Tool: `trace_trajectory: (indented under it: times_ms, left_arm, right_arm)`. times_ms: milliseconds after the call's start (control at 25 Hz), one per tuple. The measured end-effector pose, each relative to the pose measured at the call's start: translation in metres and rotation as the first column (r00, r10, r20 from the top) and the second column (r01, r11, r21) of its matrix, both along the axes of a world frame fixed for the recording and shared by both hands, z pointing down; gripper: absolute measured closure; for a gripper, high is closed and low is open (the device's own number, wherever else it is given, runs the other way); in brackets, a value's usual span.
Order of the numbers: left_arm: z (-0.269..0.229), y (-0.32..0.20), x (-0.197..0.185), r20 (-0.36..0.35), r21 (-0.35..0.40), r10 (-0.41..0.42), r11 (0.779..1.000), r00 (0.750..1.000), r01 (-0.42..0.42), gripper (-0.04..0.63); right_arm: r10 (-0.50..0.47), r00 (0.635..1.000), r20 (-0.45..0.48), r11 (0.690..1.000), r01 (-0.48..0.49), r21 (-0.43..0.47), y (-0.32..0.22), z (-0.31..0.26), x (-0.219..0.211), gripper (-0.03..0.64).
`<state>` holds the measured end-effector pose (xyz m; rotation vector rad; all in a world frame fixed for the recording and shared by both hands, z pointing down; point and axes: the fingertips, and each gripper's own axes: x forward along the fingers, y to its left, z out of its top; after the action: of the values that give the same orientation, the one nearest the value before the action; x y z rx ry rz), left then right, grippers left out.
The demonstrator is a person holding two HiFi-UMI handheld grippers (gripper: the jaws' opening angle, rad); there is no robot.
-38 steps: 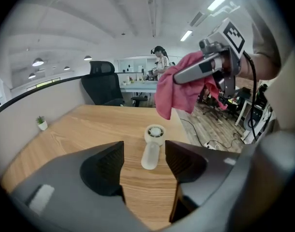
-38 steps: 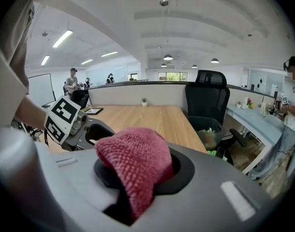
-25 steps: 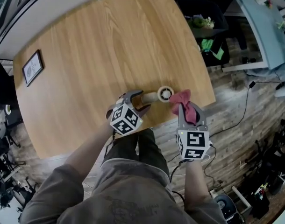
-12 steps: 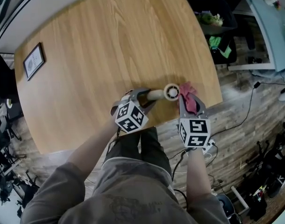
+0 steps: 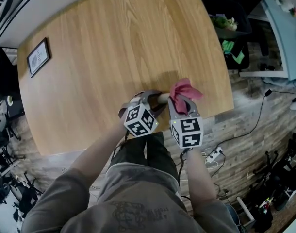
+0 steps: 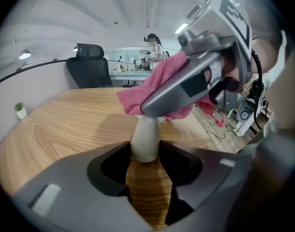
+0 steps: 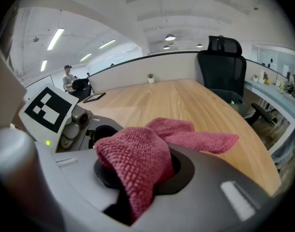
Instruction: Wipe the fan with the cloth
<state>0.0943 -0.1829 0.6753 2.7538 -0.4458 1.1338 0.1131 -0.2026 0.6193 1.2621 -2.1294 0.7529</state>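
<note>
Pink woven cloth [image 5: 183,90] is down on the head of the small cream hand fan [image 6: 146,138], so the wiping step looks to be under way. The cloth covers the fan's top completely, and only the pale, rounded handle shows beneath it.

The left gripper [image 6: 145,152] has its jaws pressed in on the lower end of that handle, one from each side, bracing the fan. The right gripper [image 7: 138,175] is clamped tight on a bunched fold of the cloth, and the loose end spills forward past its jaws.

The fan sits low over the light wooden table [image 5: 114,42], close to the edge nearest the person. I cannot tell whether it touches the wood.

Both forearms come in from the near side, with the grippers side by side and almost touching. The left one angles across toward the right. The right one points away from the body and leans a little inward, and in the left gripper view it slants down from the upper right onto the fan's top.

My read is that the next move is a rubbing stroke. The right gripper would drag or twist the cloth across the fan head while the left holds the handle firm. Cloth contact has to stay even, or the light fan could swivel in that grip.
</note>
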Motion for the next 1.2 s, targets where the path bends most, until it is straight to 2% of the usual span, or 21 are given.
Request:
trace_trajectory:
  times_ms: [160, 280, 360, 480, 560, 720, 880, 920, 1040, 1200]
  left_arm:
    - [0.001, 0.0, 0.0, -0.001, -0.005, 0.003, 1.0, 1.0, -0.003, 0.403]
    - [0.001, 0.001, -0.002, 0.0, -0.009, 0.005, 1.0, 1.0, -0.005, 0.403]
    - [0.002, 0.0, -0.002, 0.001, -0.01, 0.005, 1.0, 1.0, -0.005, 0.403]
    - [0.001, 0.0, -0.002, 0.003, -0.011, 0.007, 1.0, 1.0, -0.007, 0.403]
    - [0.001, -0.001, -0.001, 0.003, -0.012, 0.006, 1.0, 1.0, -0.006, 0.403]
    - [0.001, -0.001, 0.0, 0.002, -0.01, 0.007, 1.0, 1.0, -0.007, 0.403]
    - [0.001, -0.002, 0.0, 0.003, -0.019, 0.006, 1.0, 1.0, -0.006, 0.403]
    - [0.001, -0.002, 0.0, 0.004, -0.022, 0.006, 1.0, 1.0, -0.006, 0.405]
    - [0.001, -0.002, 0.0, 0.006, -0.026, 0.008, 1.0, 1.0, -0.008, 0.404]
    - [0.001, -0.001, -0.001, 0.005, -0.03, 0.007, 1.0, 1.0, -0.006, 0.405]
  right_arm:
    - [-0.084, 0.992, 0.09, 0.994, 0.089, -0.063, 0.01, 0.006, -0.026, 0.528]
    - [-0.149, 0.984, 0.096, 0.984, 0.157, -0.081, 0.018, 0.006, -0.033, 0.528]
    - [-0.158, 0.984, 0.085, 0.982, 0.166, -0.093, 0.021, 0.006, -0.026, 0.528]
    - [-0.14, 0.99, 0.034, 0.986, 0.142, -0.087, 0.021, 0.002, -0.003, 0.528]
    - [-0.095, 0.995, 0.023, 0.992, 0.097, -0.081, 0.021, -0.002, 0.016, 0.528]
    - [0.072, 0.997, 0.025, 0.995, -0.07, -0.064, 0.012, -0.007, 0.059, 0.528]
    - [0.207, 0.972, -0.108, 0.978, -0.208, -0.002, -0.004, -0.008, 0.1, 0.528]
    - [0.221, 0.97, -0.101, 0.975, -0.223, -0.011, -0.006, -0.006, 0.103, 0.528]
    - [0.246, 0.969, 0.032, 0.968, -0.244, -0.05, -0.012, -0.006, 0.083, 0.528]
    - [0.155, 0.982, 0.105, 0.988, -0.152, -0.035, -0.01, -0.009, 0.032, 0.528]
